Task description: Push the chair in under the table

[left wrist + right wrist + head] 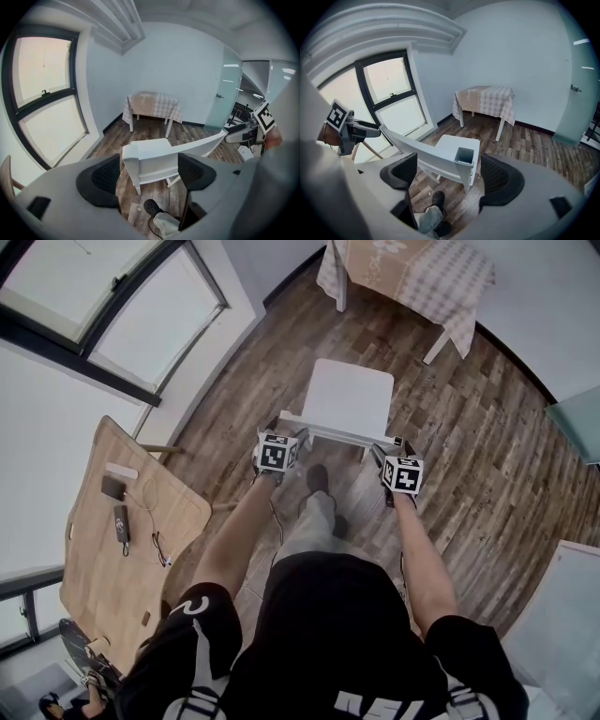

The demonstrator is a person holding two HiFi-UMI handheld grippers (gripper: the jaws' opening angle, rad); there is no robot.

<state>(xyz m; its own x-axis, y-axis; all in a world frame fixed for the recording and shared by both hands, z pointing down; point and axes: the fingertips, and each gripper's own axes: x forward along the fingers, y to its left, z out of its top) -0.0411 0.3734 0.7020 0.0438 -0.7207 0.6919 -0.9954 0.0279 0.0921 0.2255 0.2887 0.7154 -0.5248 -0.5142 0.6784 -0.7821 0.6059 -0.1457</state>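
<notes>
A white chair (349,397) stands on the wood floor with its back toward me, facing a table with a checked cloth (412,273) some way beyond. My left gripper (286,431) is at the left end of the backrest (133,161), jaws open with that corner between the pads and a gap on both sides. At the right end, my right gripper (386,448) also stands open around the corner post (464,161) without pressing on it. The table (152,104) (485,101) stands against the far wall in both gripper views.
A wooden desk (94,549) with a remote and cables stands at the left under the windows (103,324). My shoe (319,476) is just behind the chair. A frosted glass door (229,93) is at the right, a white panel (562,615) at lower right.
</notes>
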